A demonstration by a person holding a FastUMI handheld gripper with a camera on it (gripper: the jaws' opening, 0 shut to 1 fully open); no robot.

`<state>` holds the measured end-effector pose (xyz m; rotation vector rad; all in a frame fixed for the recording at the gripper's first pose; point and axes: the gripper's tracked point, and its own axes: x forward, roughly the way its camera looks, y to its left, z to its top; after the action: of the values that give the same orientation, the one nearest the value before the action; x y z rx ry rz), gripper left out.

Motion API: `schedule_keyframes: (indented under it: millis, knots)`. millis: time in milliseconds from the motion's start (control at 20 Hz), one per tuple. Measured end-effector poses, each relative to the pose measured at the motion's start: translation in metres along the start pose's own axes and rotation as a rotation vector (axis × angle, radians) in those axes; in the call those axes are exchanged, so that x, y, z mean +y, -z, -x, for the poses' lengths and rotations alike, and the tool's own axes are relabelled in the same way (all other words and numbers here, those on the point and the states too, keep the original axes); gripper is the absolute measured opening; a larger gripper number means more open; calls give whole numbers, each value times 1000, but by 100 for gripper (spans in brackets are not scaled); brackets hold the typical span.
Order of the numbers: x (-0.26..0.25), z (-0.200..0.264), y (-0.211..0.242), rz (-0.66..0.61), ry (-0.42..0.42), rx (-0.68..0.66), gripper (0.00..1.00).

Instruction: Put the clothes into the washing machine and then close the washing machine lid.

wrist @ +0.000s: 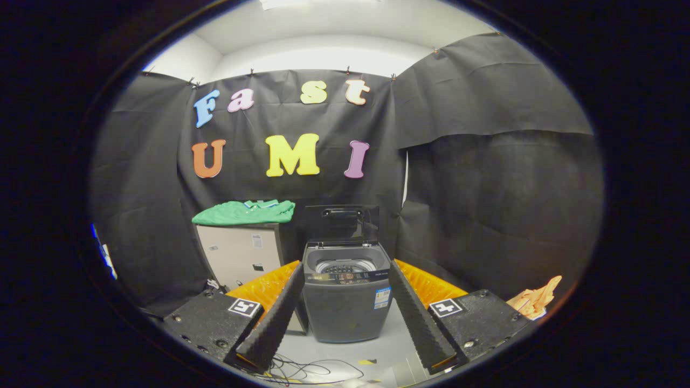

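Note:
A dark grey top-loading washing machine (pixel 346 302) stands on the floor ahead of me, framed between my two fingers. Its lid (pixel 342 222) is raised upright at the back, and the drum opening (pixel 345 265) shows. A folded green garment (pixel 245 212) lies on top of a beige cabinet (pixel 241 256) just left of the machine, beyond my left finger. My gripper (pixel 345 275) is open, well short of the machine and the garment, with nothing held between its fingers.
Black cloth walls close in the booth behind and on both sides. Loose black cables (pixel 302 371) lie on the pale floor in front of the machine. An orange cloth-like object (pixel 535 299) sits low beyond my right finger.

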<state>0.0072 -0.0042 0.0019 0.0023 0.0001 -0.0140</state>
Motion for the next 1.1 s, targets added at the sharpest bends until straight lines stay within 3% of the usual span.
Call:
schedule_keyframes:
  millis: [600, 900, 1100]
  knots:
    - [7, -35, -23, -23, 37, 21, 99]
    - [27, -89, -70, -6, 27, 3, 99]
    - [60, -137, -105, -14, -30, -15, 99]
